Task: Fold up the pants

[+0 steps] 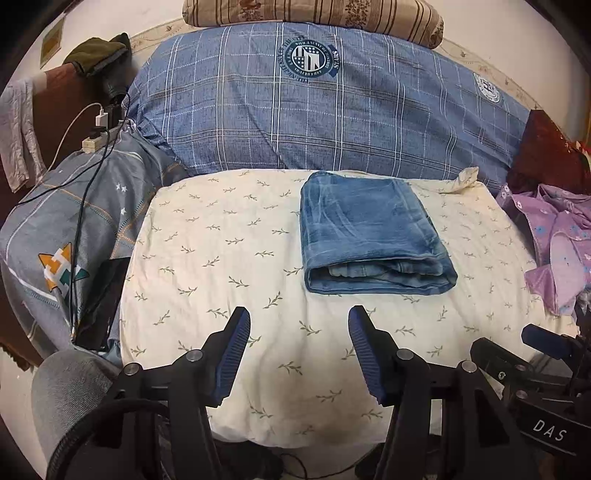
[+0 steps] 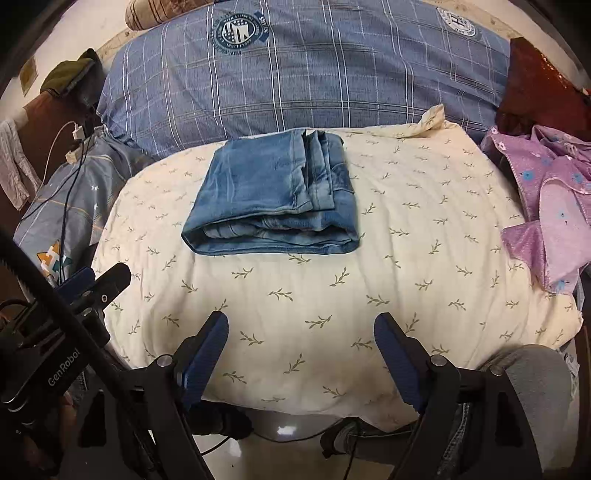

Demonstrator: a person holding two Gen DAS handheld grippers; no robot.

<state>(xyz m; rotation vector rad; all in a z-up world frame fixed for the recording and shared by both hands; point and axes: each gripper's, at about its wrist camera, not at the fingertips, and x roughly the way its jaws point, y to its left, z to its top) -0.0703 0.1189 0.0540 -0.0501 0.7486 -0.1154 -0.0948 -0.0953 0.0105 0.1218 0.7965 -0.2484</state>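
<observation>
Blue denim pants (image 1: 373, 232) lie folded into a compact rectangle on the cream leaf-print cover (image 1: 229, 258); they also show in the right wrist view (image 2: 273, 195), with stacked layers visible at the near edge. My left gripper (image 1: 299, 325) is open and empty, held back near the front edge of the cover, well short of the pants. My right gripper (image 2: 301, 328) is open and empty, also near the front edge and apart from the pants. The right gripper's body shows at the lower right of the left wrist view (image 1: 535, 376).
A blue plaid duvet (image 1: 314, 110) lies behind the cover with a striped pillow (image 1: 314, 14) beyond. Purple floral cloth (image 2: 546, 206) lies at the right. A grey-blue sheet with charger cables (image 1: 92, 155) lies at the left. Floor shows below the front edge.
</observation>
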